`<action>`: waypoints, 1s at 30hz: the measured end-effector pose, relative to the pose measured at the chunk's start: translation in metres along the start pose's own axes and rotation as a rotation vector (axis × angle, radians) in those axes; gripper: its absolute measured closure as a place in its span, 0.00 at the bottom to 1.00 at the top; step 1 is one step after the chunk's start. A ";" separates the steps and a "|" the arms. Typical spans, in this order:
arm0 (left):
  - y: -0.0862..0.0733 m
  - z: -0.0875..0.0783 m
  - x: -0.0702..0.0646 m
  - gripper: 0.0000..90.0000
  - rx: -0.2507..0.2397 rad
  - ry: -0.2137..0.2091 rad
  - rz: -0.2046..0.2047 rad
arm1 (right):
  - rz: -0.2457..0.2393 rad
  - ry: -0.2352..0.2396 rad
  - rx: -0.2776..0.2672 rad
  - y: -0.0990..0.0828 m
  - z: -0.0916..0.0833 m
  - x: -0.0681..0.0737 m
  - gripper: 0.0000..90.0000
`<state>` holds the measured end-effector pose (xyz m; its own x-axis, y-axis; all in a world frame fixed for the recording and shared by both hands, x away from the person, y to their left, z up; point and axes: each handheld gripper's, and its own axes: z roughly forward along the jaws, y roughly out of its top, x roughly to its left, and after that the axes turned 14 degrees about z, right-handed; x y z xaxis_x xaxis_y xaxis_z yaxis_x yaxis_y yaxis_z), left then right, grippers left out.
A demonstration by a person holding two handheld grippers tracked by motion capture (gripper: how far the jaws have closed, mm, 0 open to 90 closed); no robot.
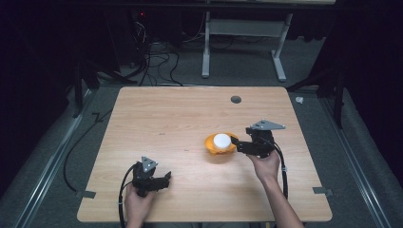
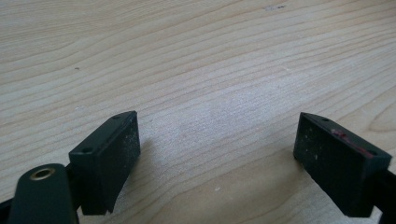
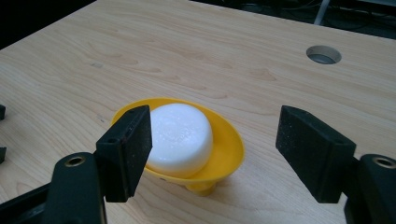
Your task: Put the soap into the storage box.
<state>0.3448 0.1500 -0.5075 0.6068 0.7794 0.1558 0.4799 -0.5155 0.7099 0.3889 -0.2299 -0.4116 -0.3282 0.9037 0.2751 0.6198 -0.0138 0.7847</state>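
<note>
Wooden table [image 1: 157, 118] spans under both my grippers. My right gripper [image 3: 212, 144] has jaws wide apart, with the yellow bowl [image 3: 229, 154] just ahead of them, holding a white puck [image 3: 180, 133]. My left gripper [image 2: 217, 149] gapes over bare wood.

A pale wooden worktop [image 1: 157, 114] is sitting on grey carpet [image 1: 237, 61]; black cables [image 1: 157, 59] are trailing beside a white metal frame [image 1: 242, 28], darkness surrounding.

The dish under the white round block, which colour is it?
The dish is yellow, clearest in the right gripper view.
</note>
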 end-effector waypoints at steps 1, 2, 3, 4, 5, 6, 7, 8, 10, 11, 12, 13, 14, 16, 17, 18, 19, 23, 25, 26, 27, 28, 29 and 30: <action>0.000 0.000 0.000 0.17 0.000 0.000 0.000 | 0.002 -0.002 -0.002 0.000 -0.001 -0.001 0.31; 0.000 0.000 0.000 0.17 0.000 -0.001 0.000 | 0.003 -0.002 -0.002 -0.001 -0.002 -0.003 0.31; 0.000 0.000 0.000 0.17 0.000 0.000 0.000 | 0.006 -0.003 -0.005 -0.001 -0.003 -0.004 0.31; 0.000 0.000 0.000 0.17 0.000 -0.001 0.000 | 0.009 -0.004 -0.006 -0.001 -0.004 -0.005 0.31; 0.000 0.000 0.000 0.17 0.000 0.000 0.000 | 0.012 -0.007 -0.009 -0.002 -0.005 -0.006 0.31; 0.000 0.000 0.000 0.17 0.000 0.000 0.000 | 0.013 -0.008 -0.011 -0.002 -0.007 -0.007 0.31; 0.000 0.000 0.000 0.17 0.000 0.000 0.000 | 0.016 -0.008 -0.015 -0.003 -0.008 -0.008 0.31; 0.000 0.000 0.000 0.17 0.000 0.000 0.000 | 0.020 -0.010 -0.015 -0.003 -0.009 -0.008 0.31; 0.000 0.000 0.000 0.17 0.000 -0.001 0.000 | 0.020 -0.010 -0.023 -0.004 -0.012 -0.009 0.31; 0.000 0.000 0.000 0.17 0.000 0.000 0.000 | 0.019 -0.011 -0.026 -0.004 -0.014 -0.010 0.31; 0.000 0.000 0.000 0.17 -0.001 0.001 0.000 | 0.023 -0.012 -0.029 -0.004 -0.016 -0.011 0.31; 0.000 0.000 0.000 0.17 0.000 0.000 0.000 | 0.020 -0.012 -0.031 -0.004 -0.017 -0.012 0.31; 0.000 0.000 0.000 0.17 0.000 0.000 0.000 | 0.022 -0.013 -0.033 -0.004 -0.018 -0.012 0.31; 0.000 0.000 0.000 0.17 0.000 0.000 0.000 | 0.024 -0.015 -0.040 -0.004 -0.021 -0.013 0.31; 0.000 0.000 0.000 0.17 -0.001 0.001 0.000 | 0.022 -0.015 -0.043 -0.005 -0.022 -0.014 0.31; 0.000 0.000 0.000 0.17 0.000 -0.001 0.000 | 0.023 -0.016 -0.045 -0.005 -0.024 -0.015 0.31; 0.000 0.000 0.000 0.17 0.000 0.000 0.000 | 0.025 -0.016 -0.045 -0.006 -0.024 -0.015 0.31; 0.000 0.000 0.000 0.17 -0.001 0.001 -0.001 | 0.021 -0.017 -0.051 -0.008 -0.029 -0.017 0.31; 0.000 0.000 0.000 0.17 0.000 0.000 0.000 | 0.025 -0.018 -0.054 -0.007 -0.031 -0.018 0.31; 0.000 0.000 0.000 0.17 0.000 0.000 0.000 | 0.025 -0.019 -0.057 -0.007 -0.032 -0.018 0.31; 0.000 0.000 0.000 0.17 0.000 0.000 0.000 | 0.025 -0.020 -0.057 -0.007 -0.033 -0.018 0.31; 0.000 0.000 0.000 0.17 0.000 0.000 0.000 | 0.026 -0.020 -0.058 -0.008 -0.034 -0.019 0.31; 0.000 0.000 0.000 0.17 0.000 0.000 0.000 | 0.026 -0.020 -0.059 -0.008 -0.034 -0.019 0.31; 0.000 0.000 0.000 0.17 0.000 0.000 0.000 | 0.025 -0.020 -0.062 -0.008 -0.035 -0.019 0.31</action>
<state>0.3448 0.1500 -0.5075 0.6067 0.7795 0.1559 0.4797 -0.5154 0.7101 0.3649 -0.2620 -0.4036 -0.2991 0.9109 0.2843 0.5823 -0.0618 0.8106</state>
